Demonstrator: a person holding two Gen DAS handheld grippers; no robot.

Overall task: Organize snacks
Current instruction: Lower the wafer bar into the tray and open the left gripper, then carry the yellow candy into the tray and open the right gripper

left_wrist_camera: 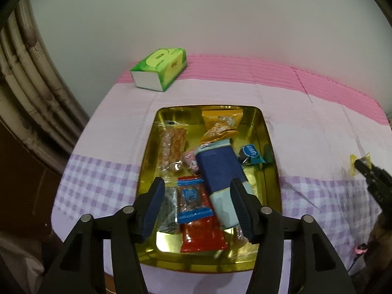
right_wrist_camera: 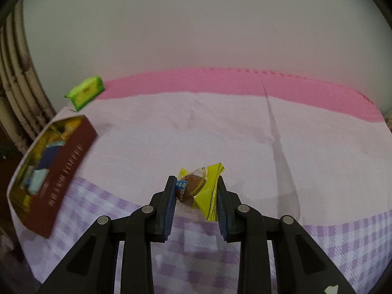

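A gold tin (left_wrist_camera: 270, 147) sits on the cloth and holds several snacks: a navy and pale blue packet (left_wrist_camera: 218, 169), a red packet (left_wrist_camera: 203, 237), a blue-edged bar (left_wrist_camera: 192, 201), an orange packet (left_wrist_camera: 220, 125) and a clear pack of bars (left_wrist_camera: 171, 147). My left gripper (left_wrist_camera: 196, 196) hovers open over the tin's near end, its pads apart with nothing pinched. My right gripper (right_wrist_camera: 196, 188) is shut on a yellow-wrapped snack (right_wrist_camera: 201, 186), held just above the cloth. In the left wrist view that gripper (left_wrist_camera: 362, 169) shows at the far right. The tin's maroon wall (right_wrist_camera: 66, 171) lies to its left.
A green tissue box (left_wrist_camera: 159, 69) stands at the back left, close to the wall (right_wrist_camera: 85, 91). The table wears a pink and lilac checked cloth (right_wrist_camera: 220, 127). Pipes run down the left edge. The table's left and near edges are close to the tin.
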